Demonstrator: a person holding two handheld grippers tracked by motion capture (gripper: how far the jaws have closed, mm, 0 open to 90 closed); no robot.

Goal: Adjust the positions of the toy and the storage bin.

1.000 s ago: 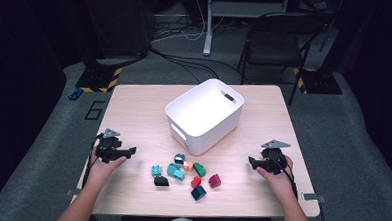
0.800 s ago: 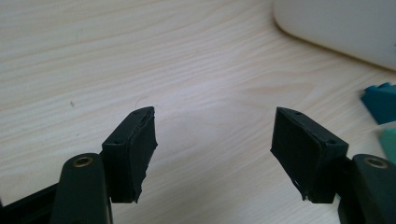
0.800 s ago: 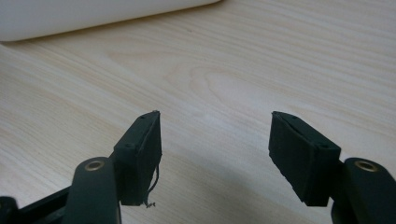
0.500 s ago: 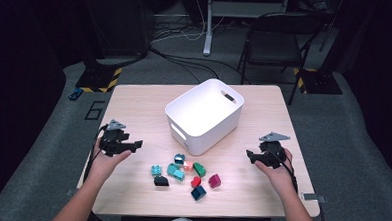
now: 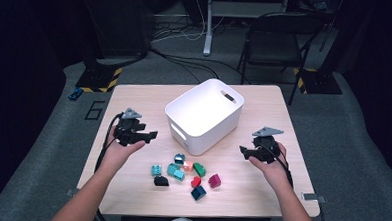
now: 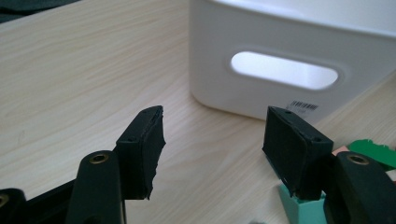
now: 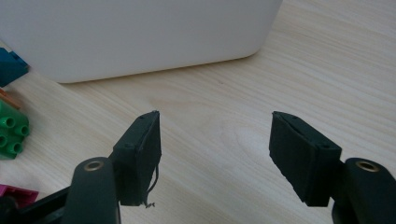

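While both hands rest on the pale wooden table (image 5: 134, 100), the white plastic bin with slot handles (image 5: 204, 114) stands at its middle, and a loose cluster of small plastic building blocks (image 5: 186, 172) lies just at six o'clock from it. The left tongs (image 5: 149, 135) sit at nine o'clock of the bin, jaws spread apart with nothing between them, pointing toward the bin's near wall. The right tongs (image 5: 243, 151) sit at four o'clock of the bin, jaws likewise wide apart and empty, aimed toward the blocks.

From the left gripper view, a teal block (image 6: 301, 211) lies just behind the right-hand jaw. From the right gripper view, a green studded block (image 7: 11, 130) sits at nine o'clock, near the bin's wall, with a magenta block (image 7: 16, 193) below it.
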